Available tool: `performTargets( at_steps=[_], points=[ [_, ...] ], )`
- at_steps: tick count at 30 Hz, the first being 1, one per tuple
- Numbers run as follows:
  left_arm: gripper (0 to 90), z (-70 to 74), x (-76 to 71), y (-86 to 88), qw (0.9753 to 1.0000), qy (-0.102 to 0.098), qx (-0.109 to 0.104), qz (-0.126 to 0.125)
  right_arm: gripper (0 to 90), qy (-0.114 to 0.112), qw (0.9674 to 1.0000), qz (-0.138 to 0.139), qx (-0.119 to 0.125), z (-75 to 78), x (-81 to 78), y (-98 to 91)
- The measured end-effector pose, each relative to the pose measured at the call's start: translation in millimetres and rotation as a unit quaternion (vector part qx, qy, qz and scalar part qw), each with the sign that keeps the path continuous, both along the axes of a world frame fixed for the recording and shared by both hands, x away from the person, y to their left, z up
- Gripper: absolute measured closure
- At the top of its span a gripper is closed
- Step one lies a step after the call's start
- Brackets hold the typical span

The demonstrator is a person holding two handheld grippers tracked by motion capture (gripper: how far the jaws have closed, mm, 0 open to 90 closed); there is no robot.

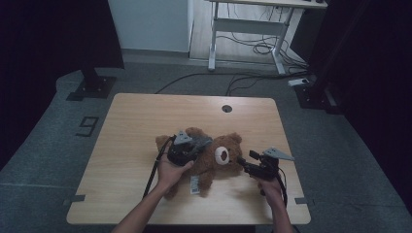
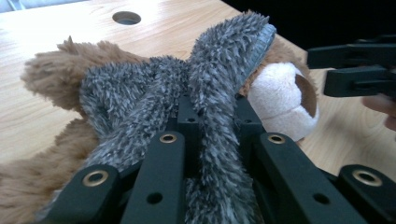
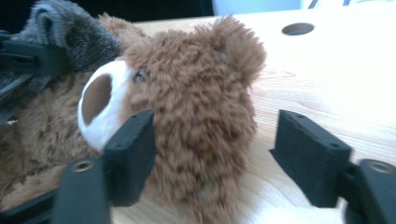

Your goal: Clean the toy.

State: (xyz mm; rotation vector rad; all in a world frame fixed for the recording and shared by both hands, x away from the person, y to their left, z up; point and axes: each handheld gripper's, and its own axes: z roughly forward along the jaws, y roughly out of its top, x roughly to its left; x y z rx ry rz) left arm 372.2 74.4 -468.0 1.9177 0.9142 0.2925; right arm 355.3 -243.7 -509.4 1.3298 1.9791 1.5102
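A brown teddy bear [image 1: 221,162] lies on its back in the middle of the wooden table [image 1: 141,121], its white muzzle [image 2: 280,98] facing up. A grey fuzzy cloth [image 2: 205,88] lies across its chest. My left gripper [image 2: 212,112] is shut on a strip of that cloth; from above it sits over the bear's chest [image 1: 192,149]. My right gripper [image 3: 215,140] is open around the bear's head [image 3: 201,93], the left pad close to the face and the right pad well apart from it. From above it stands at the bear's right side [image 1: 247,159].
A round cable hole [image 1: 227,108] sits near the table's far edge. A white label [image 1: 195,184] hangs from the bear toward the near edge. Beyond the table stand a white desk frame [image 1: 252,29], floor cables [image 1: 243,77] and two black stand bases [image 1: 92,87].
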Motion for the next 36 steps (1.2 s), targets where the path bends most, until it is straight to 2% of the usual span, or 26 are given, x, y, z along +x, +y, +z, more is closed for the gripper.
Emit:
performTargets(
  at_steps=[5,7,9,10,11,12,14,15,17,18,19,20,22,23,24,25,26,28,30,33,34,35,36],
  points=[
    [77.7,-2.3,-4.3,1.1,1.0,-0.003,-0.007,-0.001,18.1,0.012,0.9993,0.026,-0.023,3.9,14.1,16.3],
    [77.8,-3.5,-4.9,2.1,1.0,-0.001,-0.006,-0.001,14.7,0.019,0.9989,0.029,-0.032,2.7,20.6,22.8],
    [77.8,-5.3,-4.4,3.7,0.9999,0.005,-0.015,-0.003,13.3,0.03,0.9988,0.035,-0.014,-1.1,27.7,21.3],
    [77.8,-5.3,-4.4,3.7,0.9999,0.005,-0.015,-0.003,13.3,0.03,0.9988,0.035,-0.014,-1.1,27.7,21.3],
    [77.8,-5.7,-4.3,3.3,0.9999,0.004,-0.014,-0.003,12.8,0.051,0.9975,0.048,0.011,-6.4,32.8,17.5],
    [77.9,-5.7,-4.3,3.3,0.9999,0.004,-0.014,-0.003,12.8,0.051,0.9975,0.048,0.011,-6.4,32.8,17.5],
    [77.9,-6.0,-4.4,2.8,0.9999,0.001,-0.011,-0.003,13.7,0.065,0.9953,0.063,0.035,-12.4,37.8,13.7],
    [77.9,-6.1,-4.5,2.7,0.9999,0.001,-0.011,-0.003,13.7,0.065,0.9953,0.063,0.035,-12.4,37.8,13.7],
    [77.9,-6.8,-4.3,3.3,0.9999,0.001,-0.011,-0.003,20.9,0.072,0.9923,0.088,0.049,-15.9,41.3,12.9],
    [77.9,-6.8,-4.3,3.3,0.9999,0.001,-0.011,-0.003,20.9,0.072,0.9923,0.088,0.049,-15.9,41.3,12.9],
    [77.9,-7.0,-4.3,3.6,0.9999,0.0,-0.01,-0.002,27.8,0.074,0.9901,0.105,0.057,-17.9,43.1,13.7],
    [77.9,-7.2,-4.3,4.0,1.0,0.0,-0.009,-0.002,27.8,0.074,0.9901,0.105,0.057,-17.9,43.1,13.7],
    [77.9,-7.9,-4.2,5.1,0.9999,-0.001,-0.01,-0.002,38.7,0.085,0.9875,0.118,0.061,-18.9,44.0,14.8],
    [77.9,-8.4,-4.3,5.5,0.9999,-0.002,-0.012,-0.002,48.2,0.087,0.9879,0.115,0.057,-18.1,43.9,15.3],
    [77.9,-8.9,-4.4,5.6,0.9999,-0.003,-0.012,-0.002,48.2,0.087,0.9879,0.115,0.057,-18.1,43.9,15.3],
    [77.9,-9.5,-4.5,5.3,0.9999,-0.006,-0.012,-0.001,52.8,0.086,0.9885,0.112,0.054,-17.7,43.4,15.9],
    [78.0,-10.0,-4.3,4.8,0.9999,-0.009,-0.01,0.0,59.4,0.073,0.9912,0.102,0.042,-16.4,40.4,18.9],
    [78.1,-11.5,-0.5,2.6,0.9998,-0.021,0.005,0.0,63.6,0.052,0.9945,0.088,0.02,-14.5,36.0,22.3],
    [78.1,-11.2,5.0,1.5,0.9997,-0.021,0.008,0.0,66.7,0.027,0.9975,0.065,0.0,-13.0,31.1,25.8],
    [78.1,-10.1,11.7,0.4,0.9997,-0.02,0.013,-0.001,69.0,0.006,0.9991,0.036,-0.02,-12.3,28.5,29.7],
    [78.1,-9.6,18.8,-0.8,0.9997,-0.019,0.012,0.001,69.7,-0.004,0.9993,0.027,-0.024,-12.7,28.2,30.3],
    [78.1,-9.6,18.8,-0.8,0.9997,-0.019,0.012,0.001,69.7,-0.004,0.9993,0.027,-0.024,-12.7,28.2,30.3],
    [78.0,-9.3,22.5,-1.6,0.9998,-0.018,0.012,0.002,70.8,-0.018,0.9994,0.012,-0.027,-14.2,29.3,31.0]
  ],
)
